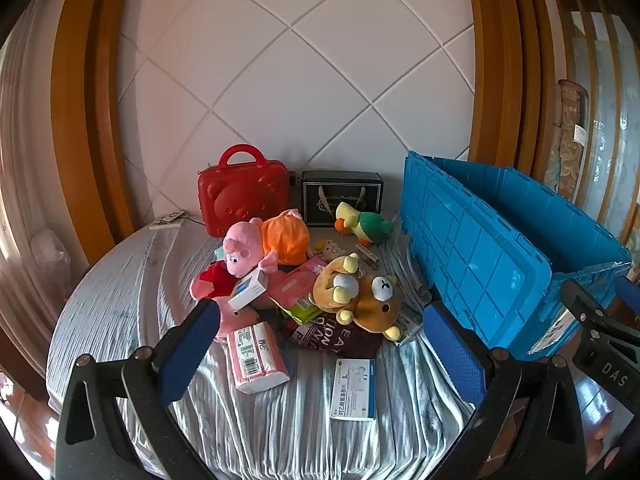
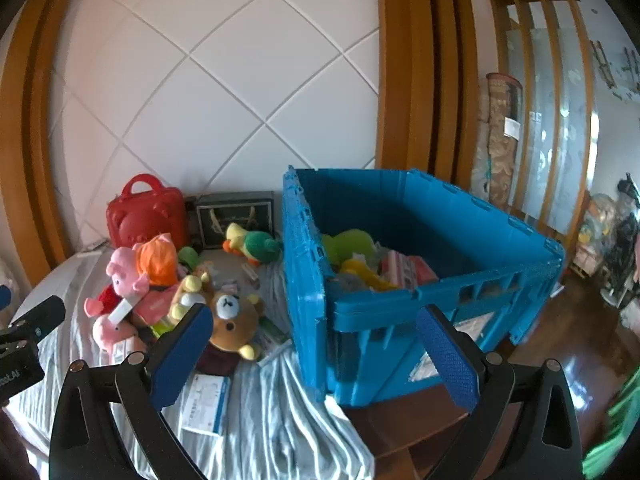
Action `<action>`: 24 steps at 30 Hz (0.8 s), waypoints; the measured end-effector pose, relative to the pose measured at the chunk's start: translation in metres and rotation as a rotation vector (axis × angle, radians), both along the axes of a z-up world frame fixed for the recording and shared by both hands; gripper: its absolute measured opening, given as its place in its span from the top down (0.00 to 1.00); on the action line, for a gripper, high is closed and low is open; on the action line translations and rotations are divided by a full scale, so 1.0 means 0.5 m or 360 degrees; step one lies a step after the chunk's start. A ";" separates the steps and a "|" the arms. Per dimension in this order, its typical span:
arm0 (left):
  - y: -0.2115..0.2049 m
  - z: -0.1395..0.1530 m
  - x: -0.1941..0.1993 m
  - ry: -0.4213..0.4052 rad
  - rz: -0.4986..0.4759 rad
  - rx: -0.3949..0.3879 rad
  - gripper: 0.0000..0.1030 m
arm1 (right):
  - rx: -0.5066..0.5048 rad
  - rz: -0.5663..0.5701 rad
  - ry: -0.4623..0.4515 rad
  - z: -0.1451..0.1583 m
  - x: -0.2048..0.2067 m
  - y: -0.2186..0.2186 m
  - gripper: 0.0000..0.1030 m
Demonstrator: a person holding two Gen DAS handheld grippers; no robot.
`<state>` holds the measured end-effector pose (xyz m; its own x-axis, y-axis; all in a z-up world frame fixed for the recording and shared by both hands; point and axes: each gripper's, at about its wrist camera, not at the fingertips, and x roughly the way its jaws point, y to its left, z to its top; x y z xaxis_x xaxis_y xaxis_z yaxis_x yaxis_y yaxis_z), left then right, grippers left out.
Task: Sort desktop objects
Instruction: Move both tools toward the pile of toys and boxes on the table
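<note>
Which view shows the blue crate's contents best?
Right wrist. It looks over the front rim of the blue crate into the open interior, where a green plush and other items lie. The left wrist view shows only the crate's outer side wall and far inner wall; its contents are hidden.

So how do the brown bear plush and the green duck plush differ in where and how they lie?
The brown bear plush lies on the pile near the front, face up; the green duck plush lies apart at the back, before the black box. The bear is brown and yellow, the duck green and yellow. Both are outside the blue crate.
</note>
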<state>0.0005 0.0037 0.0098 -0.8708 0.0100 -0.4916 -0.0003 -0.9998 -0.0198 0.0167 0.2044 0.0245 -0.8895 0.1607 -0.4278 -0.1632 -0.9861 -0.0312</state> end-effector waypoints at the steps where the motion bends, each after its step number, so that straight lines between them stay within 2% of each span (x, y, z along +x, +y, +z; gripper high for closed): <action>1: -0.001 -0.001 0.002 -0.0001 -0.0002 0.0004 0.00 | 0.0000 -0.0001 -0.0002 0.000 -0.001 -0.001 0.00; 24: -0.002 -0.007 0.002 -0.0013 0.0020 0.0014 0.00 | 0.0019 0.0015 -0.0008 0.002 0.004 -0.001 0.00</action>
<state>0.0017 0.0026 0.0064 -0.8668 0.0031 -0.4987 0.0127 -0.9995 -0.0283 0.0189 0.2040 0.0257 -0.8887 0.1573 -0.4306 -0.1536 -0.9872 -0.0436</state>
